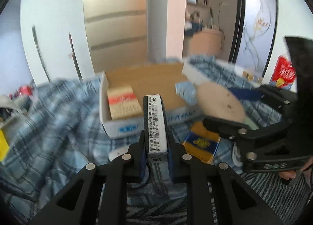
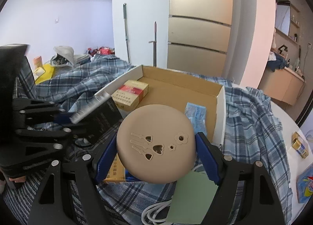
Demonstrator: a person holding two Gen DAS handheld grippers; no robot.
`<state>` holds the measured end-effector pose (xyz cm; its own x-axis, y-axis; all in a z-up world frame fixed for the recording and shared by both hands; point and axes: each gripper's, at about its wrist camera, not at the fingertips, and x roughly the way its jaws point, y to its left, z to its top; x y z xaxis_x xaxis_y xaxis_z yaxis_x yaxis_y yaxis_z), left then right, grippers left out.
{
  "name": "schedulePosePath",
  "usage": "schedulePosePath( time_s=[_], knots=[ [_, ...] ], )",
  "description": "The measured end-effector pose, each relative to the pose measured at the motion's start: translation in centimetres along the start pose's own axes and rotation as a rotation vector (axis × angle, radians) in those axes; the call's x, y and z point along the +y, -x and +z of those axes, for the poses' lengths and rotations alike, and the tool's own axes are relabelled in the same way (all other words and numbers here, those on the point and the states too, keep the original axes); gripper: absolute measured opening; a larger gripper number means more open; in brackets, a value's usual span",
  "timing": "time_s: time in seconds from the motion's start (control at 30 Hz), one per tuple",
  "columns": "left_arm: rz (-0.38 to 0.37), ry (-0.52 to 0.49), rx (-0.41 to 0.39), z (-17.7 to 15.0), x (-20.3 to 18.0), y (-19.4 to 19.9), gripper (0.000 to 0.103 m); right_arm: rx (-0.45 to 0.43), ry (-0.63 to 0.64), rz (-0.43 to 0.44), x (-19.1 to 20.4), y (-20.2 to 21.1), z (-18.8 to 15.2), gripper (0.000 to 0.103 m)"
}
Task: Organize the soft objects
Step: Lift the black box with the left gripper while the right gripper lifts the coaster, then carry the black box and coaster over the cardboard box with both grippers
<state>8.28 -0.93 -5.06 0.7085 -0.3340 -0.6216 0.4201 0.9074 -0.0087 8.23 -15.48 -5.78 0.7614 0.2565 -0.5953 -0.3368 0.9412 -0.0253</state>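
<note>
1. Two grippers are both loaded, side by side over a bed covered in a blue plaid blanket [image 2: 82, 84], each aimed at the open cardboard box [image 2: 220, 111] ahead.
2. Furthest left, the left gripper [image 1: 155, 127] is clamped tight on a slim black pack [image 1: 154, 123] with a white printed edge. The pack stands on its narrow side between the pads, its long axis running away from the fingers toward the box.
3. Straight ahead of that pack lies the box's near wall. Inside, against the left wall, sits a tan and red carton [image 1: 123, 101]; the floor to its right looks bare.
4. Right of centre, the right gripper [image 2: 156, 146] holds a round beige case [image 2: 154, 142] with flower cutouts, its blue pads [image 2: 205, 150] pressed on either side, jaws wide around it.
5. A light blue packet [image 2: 195, 115] lies in the box's right part, just past the case.
6. By my reading both hands are near the box. The case already overhangs the near edge, while the pack must still clear the near wall, so a lift and forward carry seems due.
</note>
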Motion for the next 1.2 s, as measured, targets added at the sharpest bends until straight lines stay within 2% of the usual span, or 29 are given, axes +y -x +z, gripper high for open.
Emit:
schedulePosePath(
  time_s=[0.1, 0.2, 0.3, 0.5, 0.93, 1.07, 1.2],
  knots=[
    [0.025, -0.020, -0.121, -0.1, -0.4, 2.3, 0.019, -0.051, -0.013, -0.019, -0.3, 0.9, 0.2, 0.077],
    [0.051, -0.022, -0.208, 0.0, -0.6, 3.7, 0.019, -0.125, -0.024, -0.054, -0.5, 2.1, 0.3, 0.077],
    [0.074, -0.007, -0.262, 0.1, -0.2, 4.7, 0.019, -0.196, -0.031, -0.084, -0.5, 3.3, 0.4, 0.077],
    [0.088, 0.010, -0.269, 0.4, 0.2, 4.8, 0.019, -0.289, -0.013, -0.138, -0.1, 4.8, 0.5, 0.077],
    [0.128, -0.018, -0.321, 0.0, -1.1, 6.5, 0.019, -0.340, -0.013, -0.178, -0.4, 5.7, 0.6, 0.077],
    [0.179, -0.058, -0.382, 0.2, -2.1, 8.0, 0.019, -0.380, -0.004, -0.220, -0.5, 6.9, 1.1, 0.077],
    [0.180, -0.056, -0.436, 1.1, -2.6, 9.9, 0.019, -0.400, 0.008, -0.240, -0.2, 8.0, 1.8, 0.077]
  ],
)
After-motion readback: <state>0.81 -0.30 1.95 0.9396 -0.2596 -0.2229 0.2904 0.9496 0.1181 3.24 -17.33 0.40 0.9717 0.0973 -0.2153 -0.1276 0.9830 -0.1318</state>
